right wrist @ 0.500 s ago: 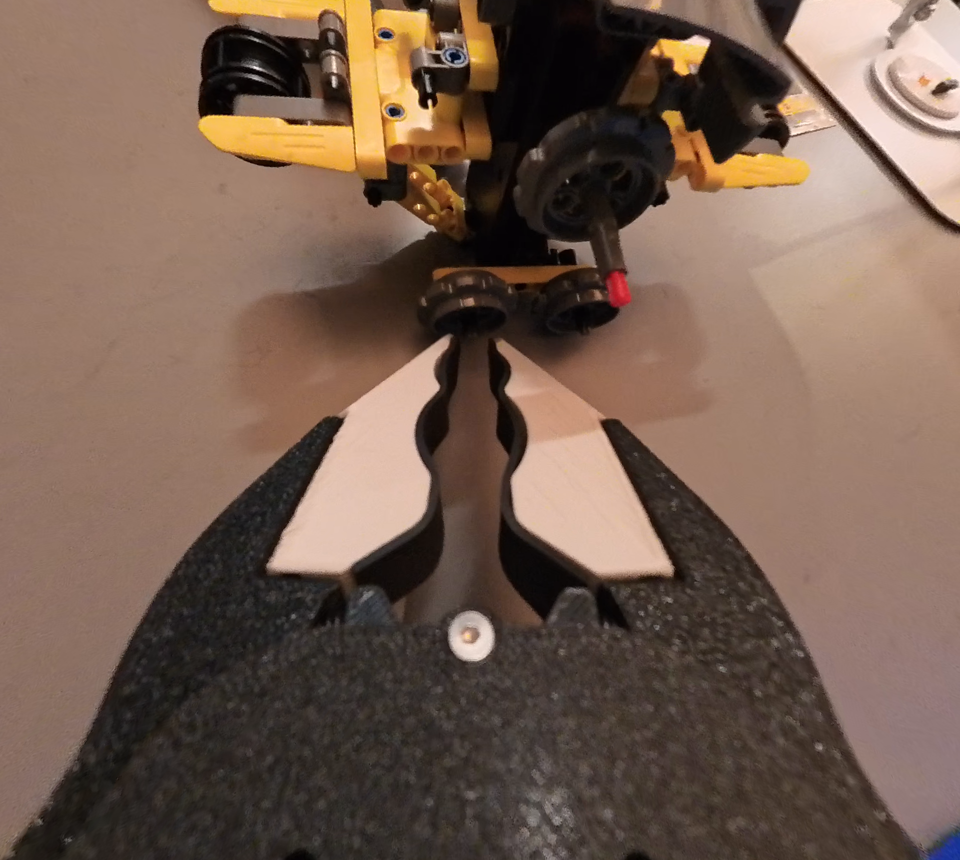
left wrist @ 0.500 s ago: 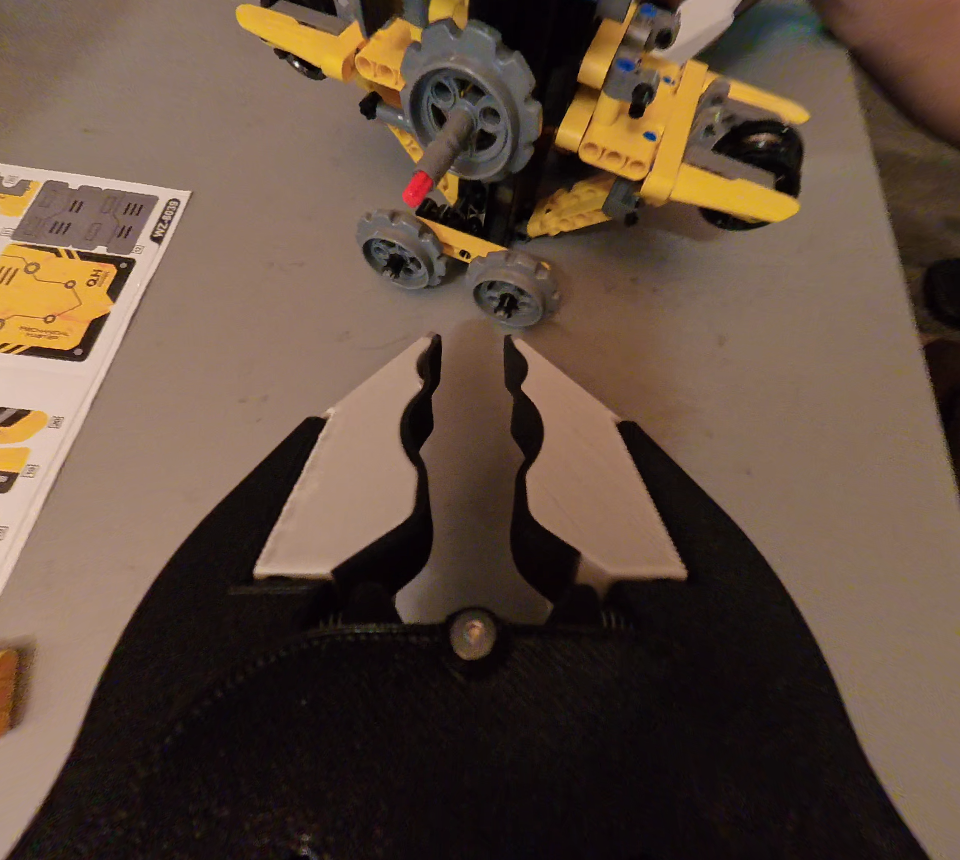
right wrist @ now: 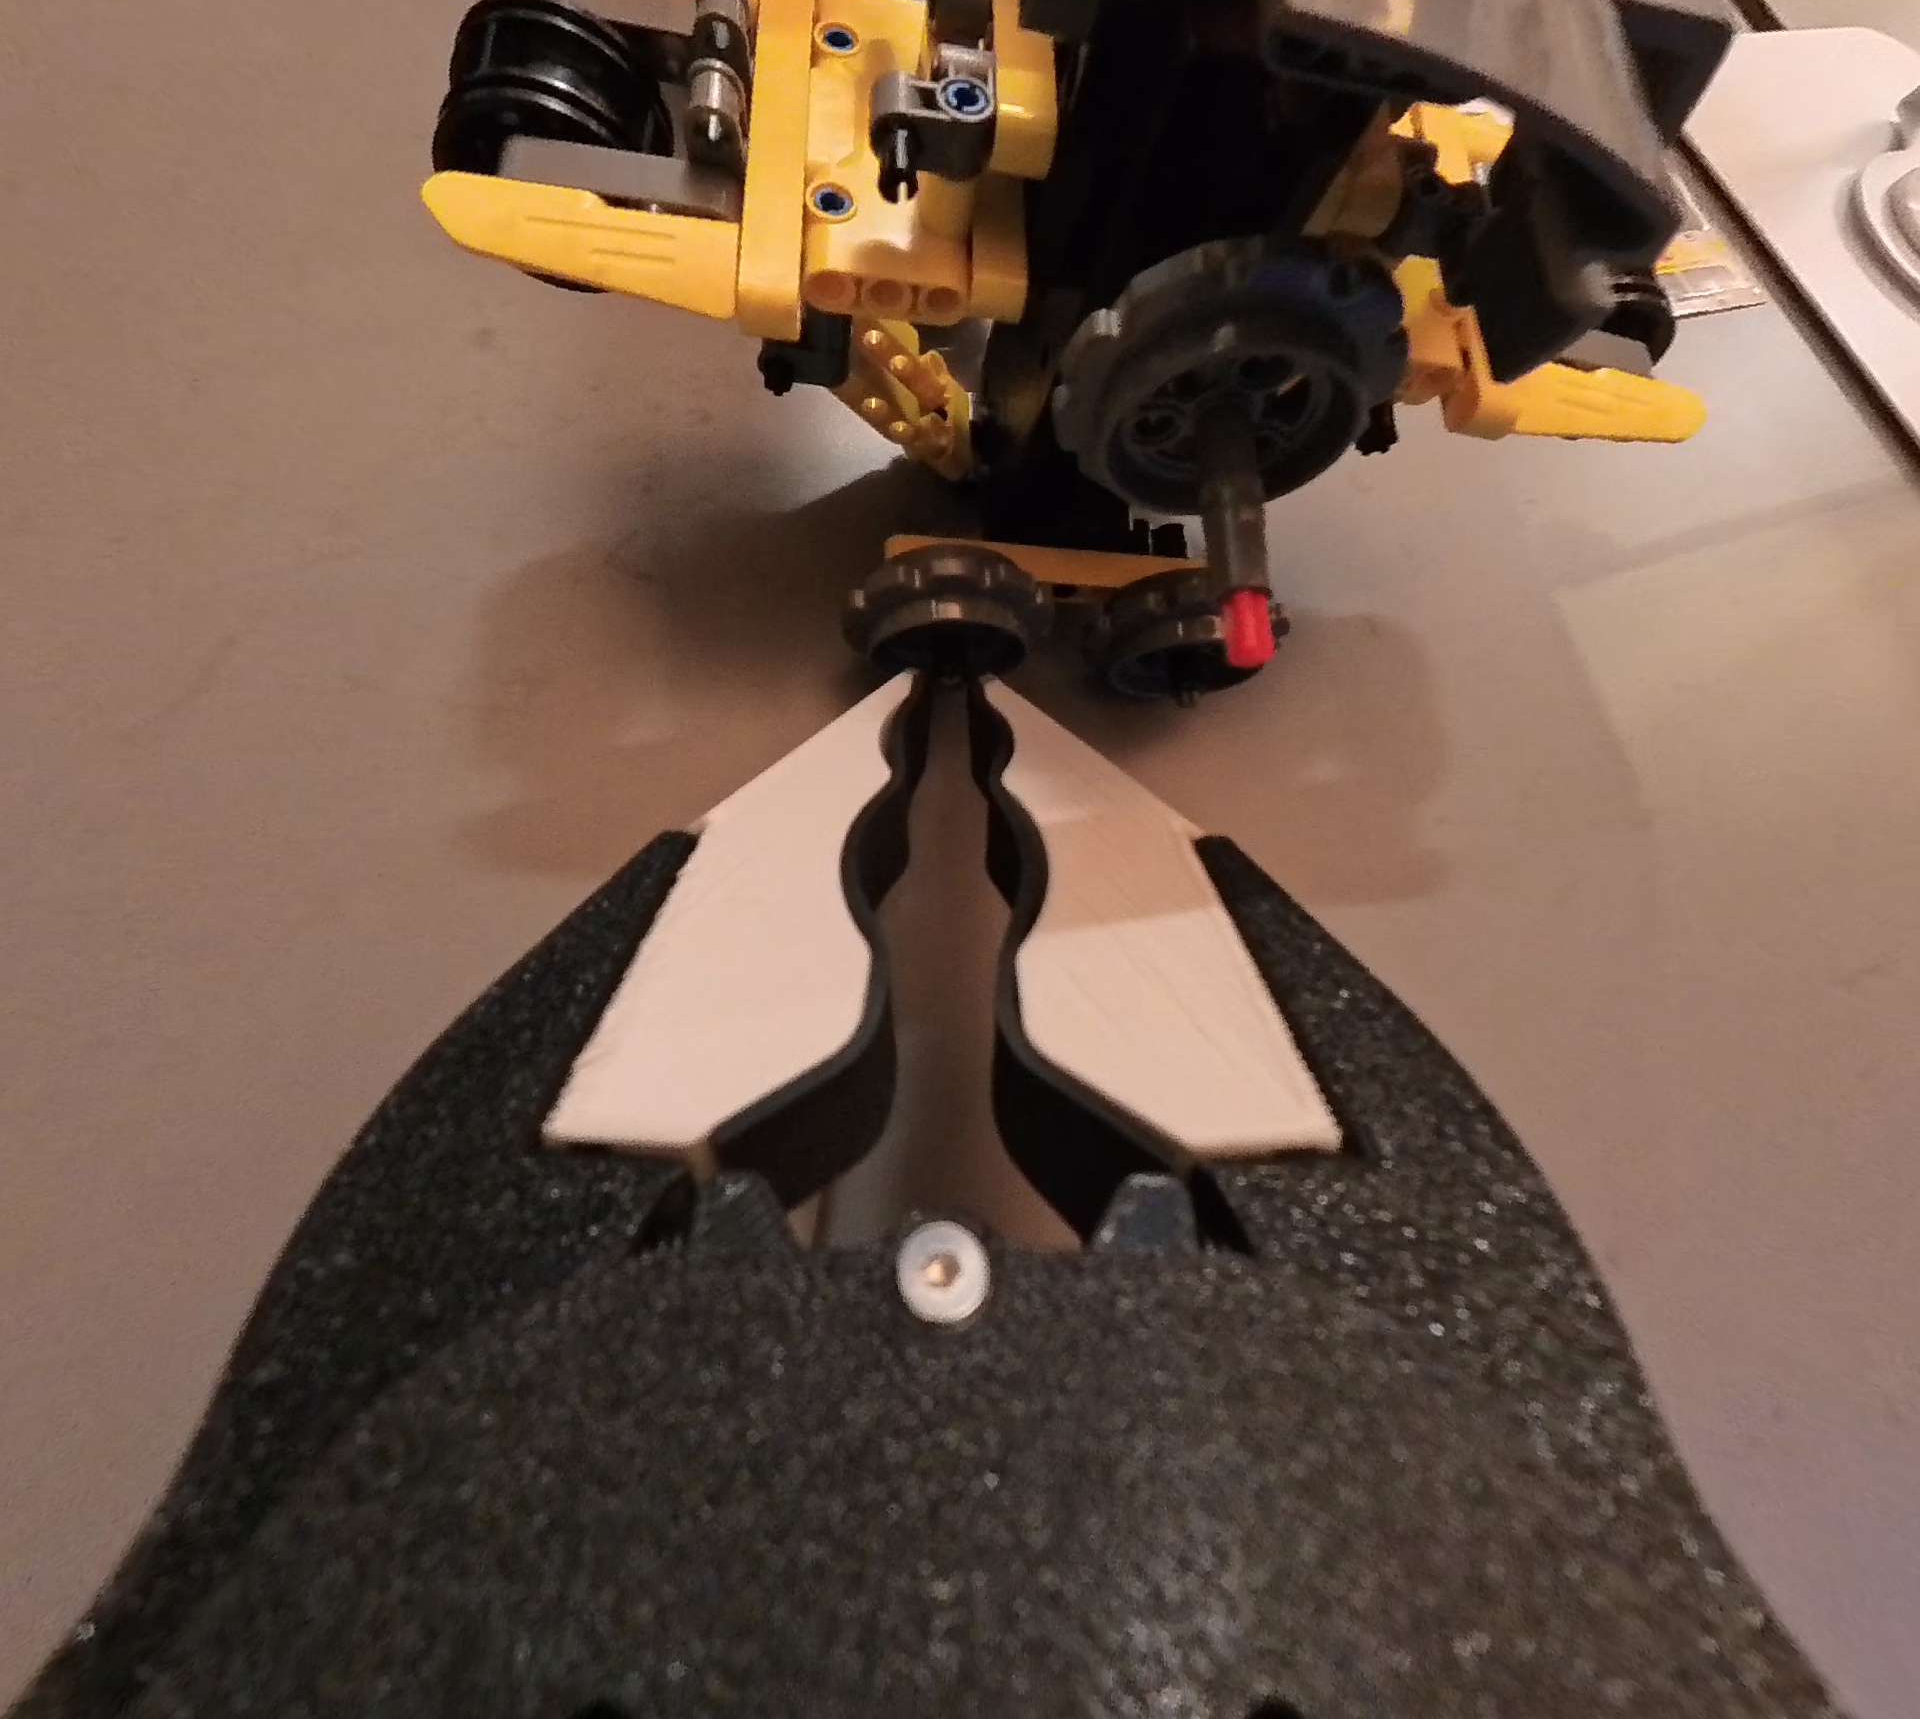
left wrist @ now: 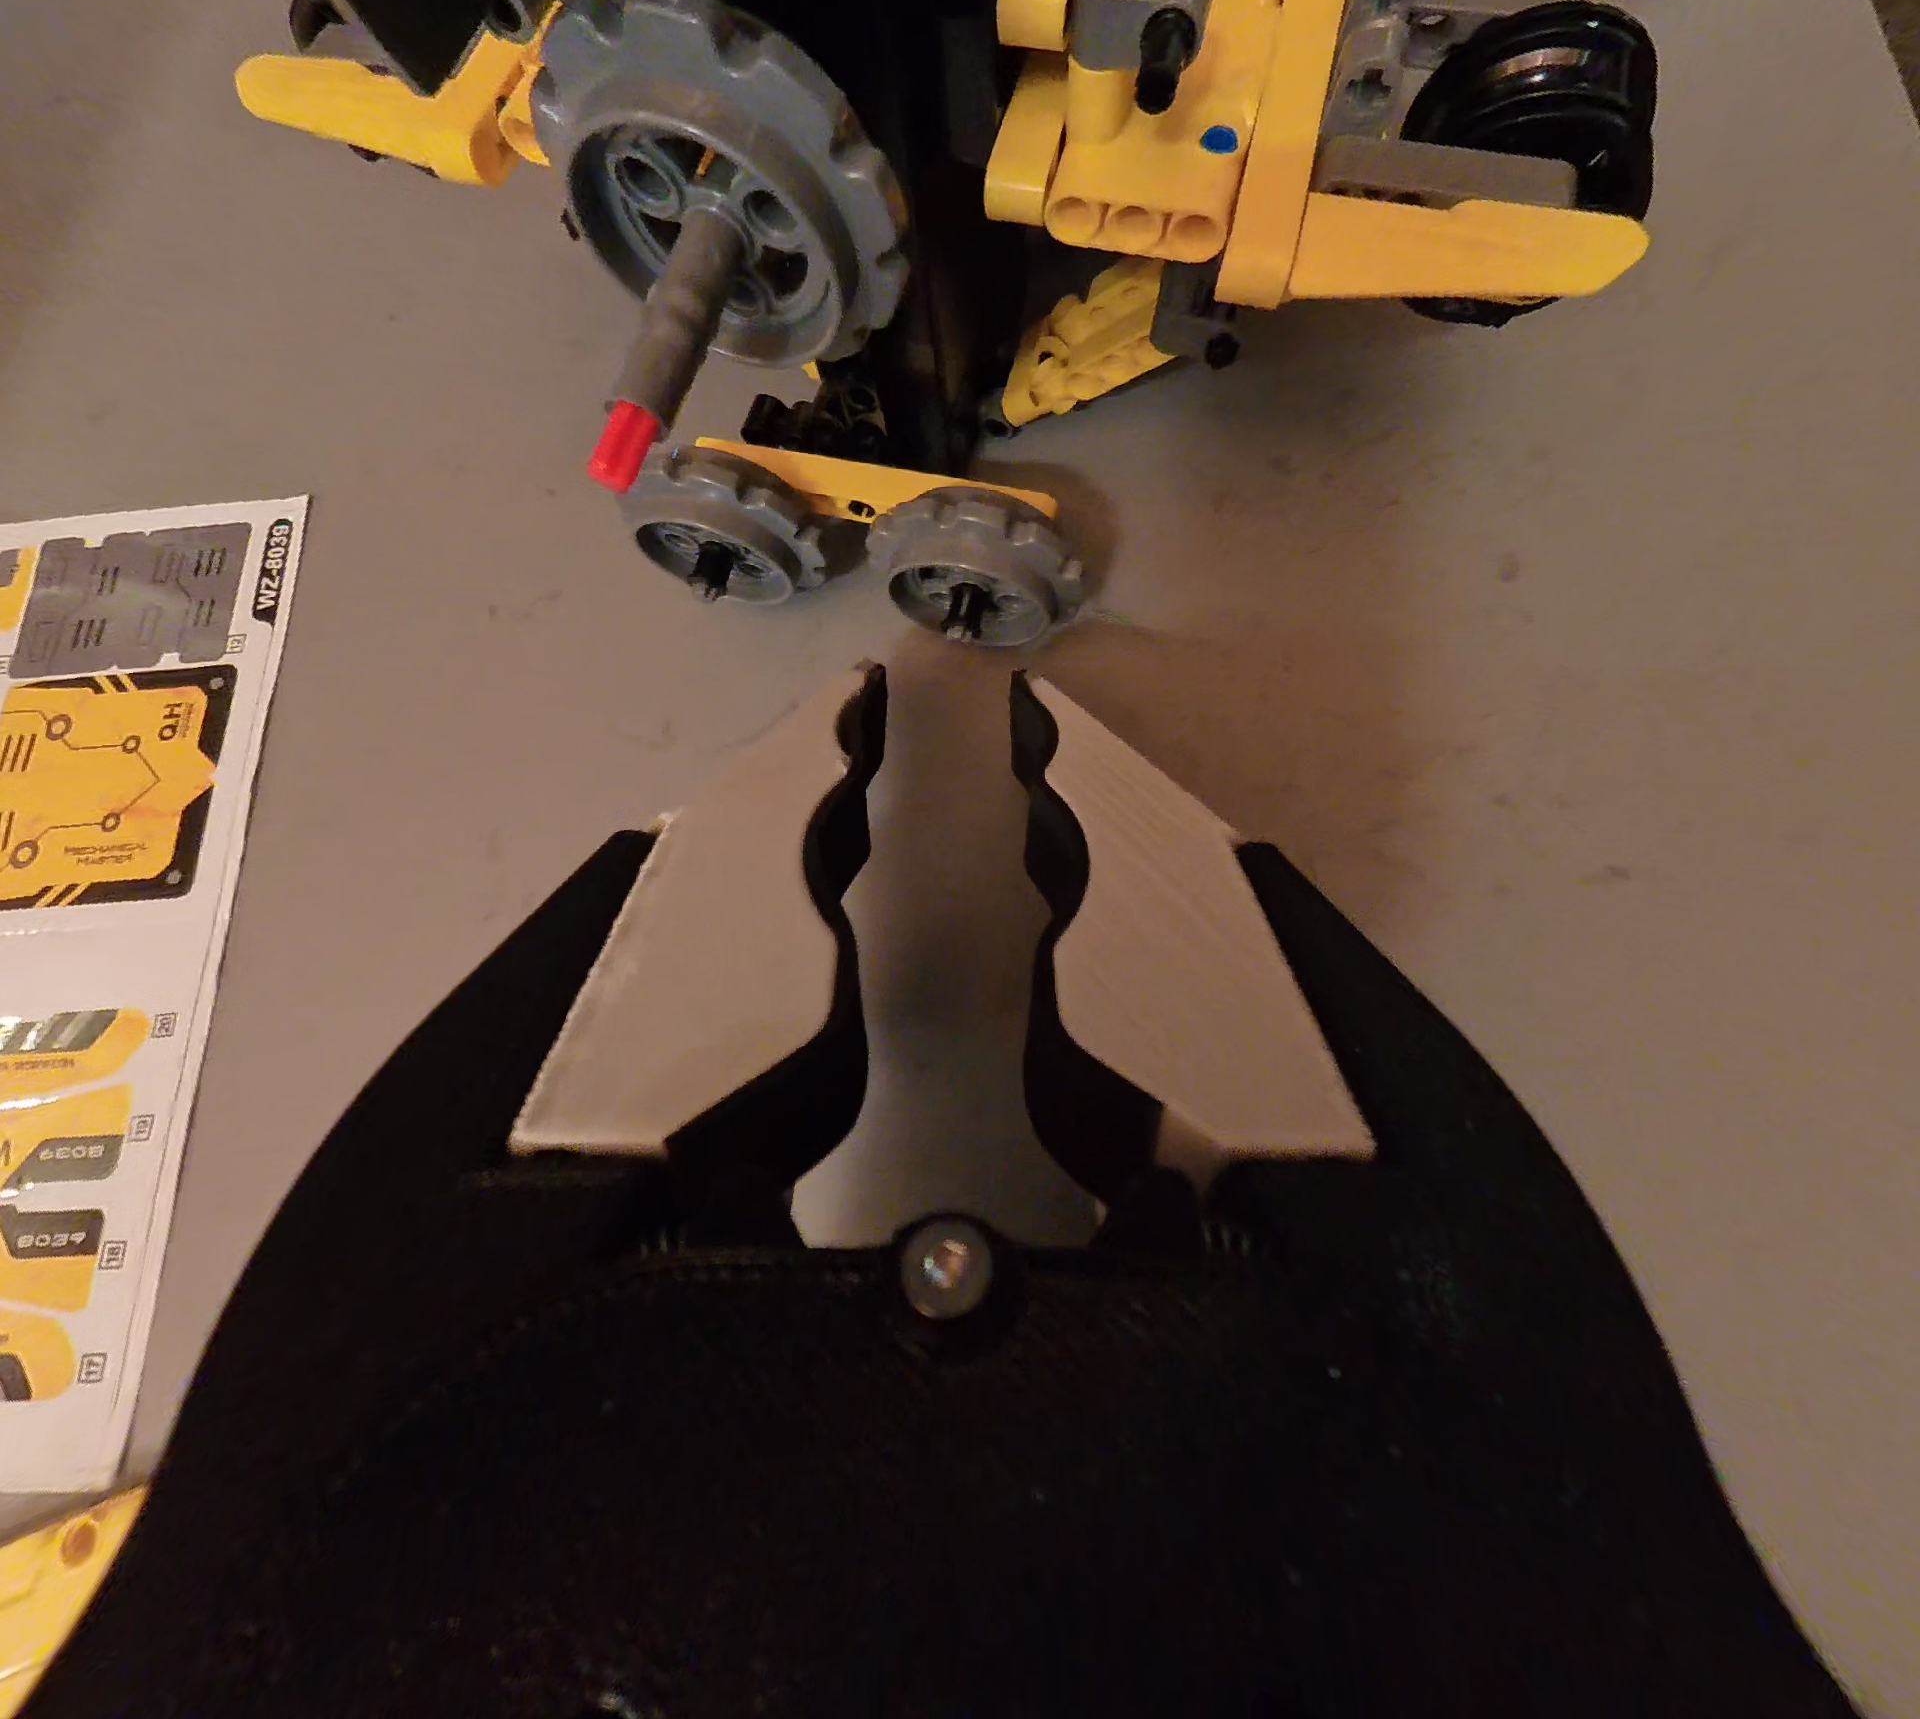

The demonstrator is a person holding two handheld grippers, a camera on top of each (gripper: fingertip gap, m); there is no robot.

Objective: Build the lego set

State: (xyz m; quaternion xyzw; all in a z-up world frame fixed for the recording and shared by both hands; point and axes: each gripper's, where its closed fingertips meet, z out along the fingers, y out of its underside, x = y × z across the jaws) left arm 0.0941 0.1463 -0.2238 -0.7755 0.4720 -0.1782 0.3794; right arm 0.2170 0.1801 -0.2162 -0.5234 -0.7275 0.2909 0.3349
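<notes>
On the grey counter [left wrist: 1558, 734], the yellow-and-black brick-built vehicle model [left wrist: 1132, 142] now sits much closer to both tongs than half a second ago. Left tongs [left wrist: 945, 682]: narrow gap, empty, tips just short of a small grey toothed wheel [left wrist: 977, 583] under the model. Right tongs [right wrist: 940, 682]: nearly closed, tips at the axle stub of a small dark wheel [right wrist: 940, 615]; can't tell if pinching. Printed sticker sheet [left wrist: 125, 786] lies left of the left tongs.

Brick model's [left wrist: 1132, 142] top beyond frame edge
</notes>
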